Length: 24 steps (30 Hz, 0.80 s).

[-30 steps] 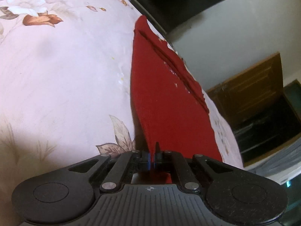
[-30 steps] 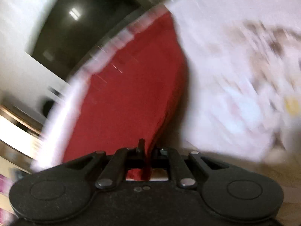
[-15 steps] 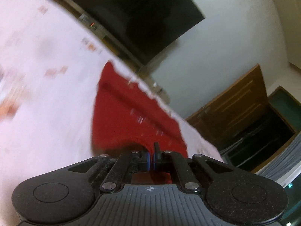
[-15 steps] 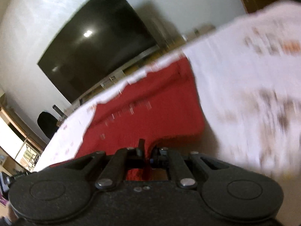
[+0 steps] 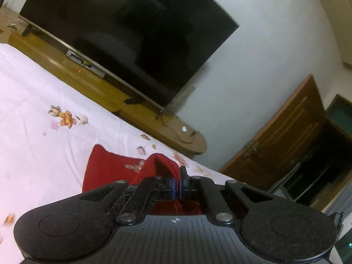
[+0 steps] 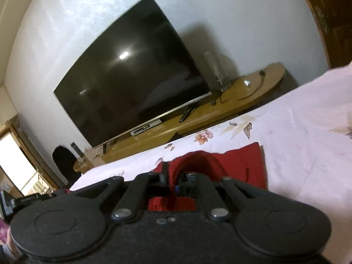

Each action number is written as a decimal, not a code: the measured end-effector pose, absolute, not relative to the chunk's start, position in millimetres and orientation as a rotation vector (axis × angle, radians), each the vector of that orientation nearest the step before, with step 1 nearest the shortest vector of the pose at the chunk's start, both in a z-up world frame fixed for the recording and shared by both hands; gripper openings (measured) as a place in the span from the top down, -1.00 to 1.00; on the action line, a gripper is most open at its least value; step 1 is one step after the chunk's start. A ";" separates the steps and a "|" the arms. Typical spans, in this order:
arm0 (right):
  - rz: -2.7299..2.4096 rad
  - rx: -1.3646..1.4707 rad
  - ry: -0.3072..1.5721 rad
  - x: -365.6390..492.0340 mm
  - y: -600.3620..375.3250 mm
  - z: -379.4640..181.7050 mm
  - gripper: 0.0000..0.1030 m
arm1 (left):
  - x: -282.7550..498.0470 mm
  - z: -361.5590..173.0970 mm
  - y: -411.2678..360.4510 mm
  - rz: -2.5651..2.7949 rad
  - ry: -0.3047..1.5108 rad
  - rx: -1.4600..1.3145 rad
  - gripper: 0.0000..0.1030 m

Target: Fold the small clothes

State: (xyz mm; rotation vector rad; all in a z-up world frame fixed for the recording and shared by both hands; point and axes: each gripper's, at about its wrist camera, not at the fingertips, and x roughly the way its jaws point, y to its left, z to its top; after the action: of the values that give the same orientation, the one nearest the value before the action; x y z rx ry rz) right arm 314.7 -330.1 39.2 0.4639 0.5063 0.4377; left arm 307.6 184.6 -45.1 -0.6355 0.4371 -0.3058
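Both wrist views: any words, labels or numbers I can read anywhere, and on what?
No text reads clearly in either view.
Pale print on the red knitted garment: blurred, unreadable.
White lettering on the dark device at the left edge of the right wrist view: too small and blurred.
Small lit marks on the silver set-top box under the large black television: no digits can be made out.

A bed covered by a pale pink cotton sheet (image 5: 44, 114) printed with scattered orange and brown flowers fills the near ground. On it lies a small red fabric garment (image 5: 105, 167), its far part resting flat near the sheet's far edge, its near part apparently raised off the sheet.
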 end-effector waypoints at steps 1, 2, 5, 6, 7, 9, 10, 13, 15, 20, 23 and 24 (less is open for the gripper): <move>0.434 0.481 0.517 326.6 -331.4 30.8 0.90 | 321.2 -49.0 181.8 -0.303 0.448 -0.628 0.94; 0.427 0.495 0.530 341.7 -331.8 22.4 0.90 | 337.3 -54.2 179.2 -0.297 0.462 -0.621 0.94; 0.402 0.527 0.576 383.8 -334.0 -5.5 0.90 | 378.0 -74.6 168.4 -0.275 0.504 -0.609 0.94; 0.397 0.541 0.593 395.6 -334.6 -14.6 0.90 | 389.8 -82.8 167.2 -0.265 0.520 -0.610 0.94; 0.389 0.554 0.612 408.1 -335.2 -24.8 0.89 | 401.0 -91.8 166.3 -0.258 0.534 -0.610 0.94; 0.378 0.583 0.643 430.3 -336.2 -46.1 0.69 | 421.6 -110.5 164.9 -0.204 0.548 -0.613 0.93; 0.355 0.594 0.659 441.5 -336.6 -57.7 0.39 | 427.9 -120.4 165.9 -0.171 0.547 -0.621 0.93; 0.253 0.557 0.627 450.5 -342.0 -76.4 -0.30 | 431.1 -142.1 175.7 -0.104 0.510 -0.680 0.67; 0.248 0.574 0.582 446.6 -346.7 -80.4 -0.32 | 426.1 -147.6 177.4 -0.070 0.473 -0.665 -0.18; 0.269 0.555 0.548 436.7 -347.5 -80.2 -0.24 | 434.1 -144.4 169.4 -0.084 0.483 -0.573 -0.30; 0.294 0.525 0.549 436.7 -343.5 -78.0 -0.23 | 443.4 -141.0 159.0 -0.078 0.532 -0.484 -0.30; 0.297 0.506 0.561 441.3 -342.3 -76.6 -0.22 | 446.1 -140.1 154.8 -0.081 0.546 -0.450 -0.30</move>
State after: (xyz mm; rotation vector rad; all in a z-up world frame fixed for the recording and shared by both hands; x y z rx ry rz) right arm 441.3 -342.3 -76.6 0.5060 0.5609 0.2966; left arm 446.1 154.8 -140.1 -0.4498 0.5460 -0.0806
